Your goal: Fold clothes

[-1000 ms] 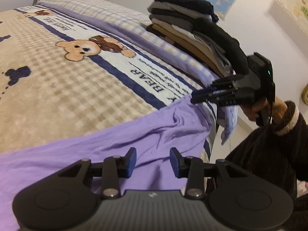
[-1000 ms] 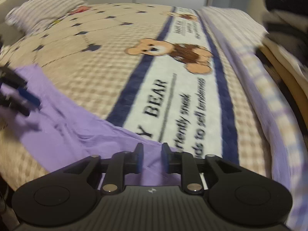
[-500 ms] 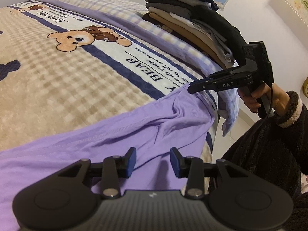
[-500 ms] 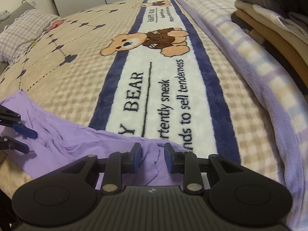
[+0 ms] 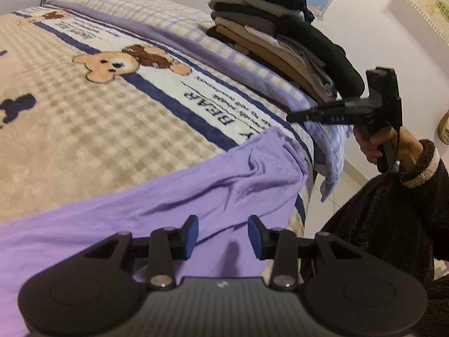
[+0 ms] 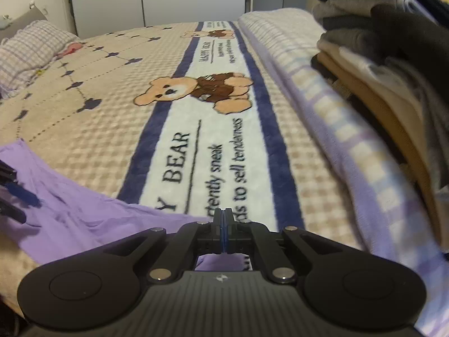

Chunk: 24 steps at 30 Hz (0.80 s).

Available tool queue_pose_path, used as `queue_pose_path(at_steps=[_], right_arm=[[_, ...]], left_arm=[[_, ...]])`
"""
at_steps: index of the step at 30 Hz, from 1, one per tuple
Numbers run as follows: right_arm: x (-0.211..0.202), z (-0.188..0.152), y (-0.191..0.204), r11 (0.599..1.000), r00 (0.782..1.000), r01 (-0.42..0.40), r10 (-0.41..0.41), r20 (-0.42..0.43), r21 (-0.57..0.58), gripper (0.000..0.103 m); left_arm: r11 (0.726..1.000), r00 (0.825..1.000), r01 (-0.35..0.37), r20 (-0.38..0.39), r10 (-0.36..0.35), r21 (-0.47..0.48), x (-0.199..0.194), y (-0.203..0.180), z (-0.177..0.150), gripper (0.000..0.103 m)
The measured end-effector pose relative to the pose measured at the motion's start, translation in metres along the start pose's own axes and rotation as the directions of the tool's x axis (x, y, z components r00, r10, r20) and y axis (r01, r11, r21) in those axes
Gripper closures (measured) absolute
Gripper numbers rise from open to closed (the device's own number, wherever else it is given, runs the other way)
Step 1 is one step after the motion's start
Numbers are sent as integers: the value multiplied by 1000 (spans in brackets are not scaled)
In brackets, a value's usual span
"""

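A purple garment (image 5: 174, 196) lies spread along the near edge of the bed, its wrinkled corner reaching the bed's right side; it also shows at the lower left in the right wrist view (image 6: 84, 213). My left gripper (image 5: 223, 233) hovers just over the cloth, open, with nothing between its blue pads; it appears as the left gripper (image 6: 19, 196) at that view's edge. My right gripper (image 6: 224, 224) is shut, pads pressed together with no cloth between them. Seen from the left, the right gripper (image 5: 291, 118) hangs in the air just past the garment's far corner.
A teddy-bear blanket (image 5: 84, 118) covers the bed. A tall stack of folded clothes (image 5: 280, 42) stands on the bed's right edge, close behind my right gripper. A checked pillow (image 6: 31, 47) lies far left. A person's hand and dark fleece sleeve (image 5: 407, 196) hold the right gripper.
The right gripper's jaws have come together from partly open and closed on nothing. It rolled and now shows edge-on in the left wrist view. The left gripper stayed as it was.
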State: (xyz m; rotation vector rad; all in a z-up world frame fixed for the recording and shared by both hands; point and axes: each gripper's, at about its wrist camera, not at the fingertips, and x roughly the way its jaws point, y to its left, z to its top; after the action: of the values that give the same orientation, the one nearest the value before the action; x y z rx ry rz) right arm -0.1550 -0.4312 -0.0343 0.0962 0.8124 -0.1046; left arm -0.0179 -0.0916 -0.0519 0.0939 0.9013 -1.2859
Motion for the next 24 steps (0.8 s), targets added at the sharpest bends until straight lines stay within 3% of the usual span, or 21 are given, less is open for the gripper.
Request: queue_pose_path(at_steps=[3, 7, 15, 16, 19, 24], right_arm=[[6, 0, -2, 999, 999, -39, 40, -31, 26, 97], [15, -1, 3, 998, 996, -54, 56, -72, 28, 77], [30, -2, 11, 999, 992, -46, 49, -118, 25, 75], [31, -2, 12, 999, 992, -50, 52, -117, 20, 76], [28, -2, 18, 997, 993, -69, 67, -96, -19, 101], [11, -3, 13, 999, 999, -20, 19, -30, -25, 102]], left_arm=[[1000, 1000, -12, 28, 12, -17, -7, 5, 2, 62], [999, 999, -19, 42, 20, -29, -9, 8, 5, 61], [999, 999, -35, 28, 35, -18, 0, 7, 6, 57], [999, 999, -41, 24, 41, -15, 1, 7, 6, 56], [999, 999, -51, 12, 51, -9, 3, 6, 5, 54], [998, 998, -56, 11, 56, -7, 3, 7, 4, 53]])
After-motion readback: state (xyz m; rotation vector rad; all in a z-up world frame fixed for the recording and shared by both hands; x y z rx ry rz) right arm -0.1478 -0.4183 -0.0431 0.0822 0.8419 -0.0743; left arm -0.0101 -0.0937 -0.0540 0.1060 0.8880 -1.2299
